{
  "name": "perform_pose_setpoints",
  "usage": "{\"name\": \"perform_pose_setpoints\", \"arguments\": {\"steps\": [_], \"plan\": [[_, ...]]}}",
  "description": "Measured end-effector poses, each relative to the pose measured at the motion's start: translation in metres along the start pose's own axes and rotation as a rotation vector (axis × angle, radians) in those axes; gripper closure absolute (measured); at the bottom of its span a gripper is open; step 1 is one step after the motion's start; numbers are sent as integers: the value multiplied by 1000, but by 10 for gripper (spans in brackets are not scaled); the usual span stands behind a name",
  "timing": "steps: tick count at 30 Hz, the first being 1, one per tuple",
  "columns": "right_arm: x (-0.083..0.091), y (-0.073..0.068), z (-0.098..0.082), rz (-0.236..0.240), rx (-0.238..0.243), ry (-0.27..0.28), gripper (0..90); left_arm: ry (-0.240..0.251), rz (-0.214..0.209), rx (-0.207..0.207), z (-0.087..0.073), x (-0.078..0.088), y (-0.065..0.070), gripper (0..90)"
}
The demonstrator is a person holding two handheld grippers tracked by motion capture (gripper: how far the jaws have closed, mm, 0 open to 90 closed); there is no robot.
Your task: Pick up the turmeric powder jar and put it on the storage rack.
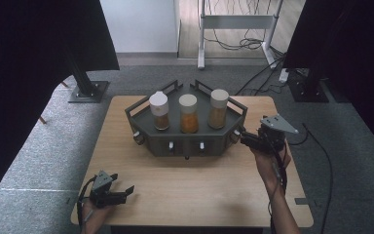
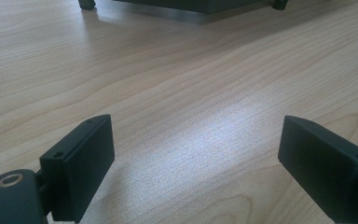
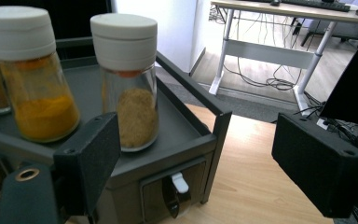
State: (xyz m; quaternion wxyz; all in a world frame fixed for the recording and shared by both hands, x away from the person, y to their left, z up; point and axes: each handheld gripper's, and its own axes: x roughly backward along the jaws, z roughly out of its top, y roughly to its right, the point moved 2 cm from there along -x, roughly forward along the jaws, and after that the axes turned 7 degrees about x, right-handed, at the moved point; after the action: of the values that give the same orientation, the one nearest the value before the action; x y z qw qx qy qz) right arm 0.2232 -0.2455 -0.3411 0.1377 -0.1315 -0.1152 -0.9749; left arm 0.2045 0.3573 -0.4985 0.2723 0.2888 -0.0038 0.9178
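The right gripper [image 1: 243, 138] hovers at the right end of a dark grey spice rack [image 1: 141, 115] that sits toward the far half of a wooden table [image 1: 185, 185], its jaws apart with nothing between them. Three upright, white-capped jars stand in a row on the rack's tray; the nearest to these jaws is the tan-powder jar [image 3: 129, 93], with the orange-powder jar [image 3: 35, 77] next along and a brown-powder jar [image 1: 159, 110] at the far left. In the right gripper view the tan-powder jar stands ahead and to the left of the jaws, its long axis vertical, while a small white latch [image 3: 179, 182] on the rack's angled front face lies low between them. Whether the coming move goes for jar or latch is a judgement the frames leave unsettled; either way the right hand is far nearer than the other. The left gripper [image 1: 121, 195] rests near the table's front left corner, jaws wide and empty over bare wood, well apart from the rack. The brown-powder jar is cut off at the right gripper view's left edge, and the rack's other front latches are too small to read from above.
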Motion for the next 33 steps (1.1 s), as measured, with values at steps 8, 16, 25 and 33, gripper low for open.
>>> {"name": "perform_pose_setpoints", "arguments": {"steps": [8,16,25,33], "plan": [[10,-1,-8,15,13,-18,148,0,3,-1,0,0,1,107],[14,-2,-19,29,18,-56,148,-2,5,-2,0,0,1,107],[14,-6,-32,49,27,-93,148,-5,7,-2,1,0,2,107],[13,-12,-44,70,40,-124,149,-2,7,1,0,0,2,107]]}}
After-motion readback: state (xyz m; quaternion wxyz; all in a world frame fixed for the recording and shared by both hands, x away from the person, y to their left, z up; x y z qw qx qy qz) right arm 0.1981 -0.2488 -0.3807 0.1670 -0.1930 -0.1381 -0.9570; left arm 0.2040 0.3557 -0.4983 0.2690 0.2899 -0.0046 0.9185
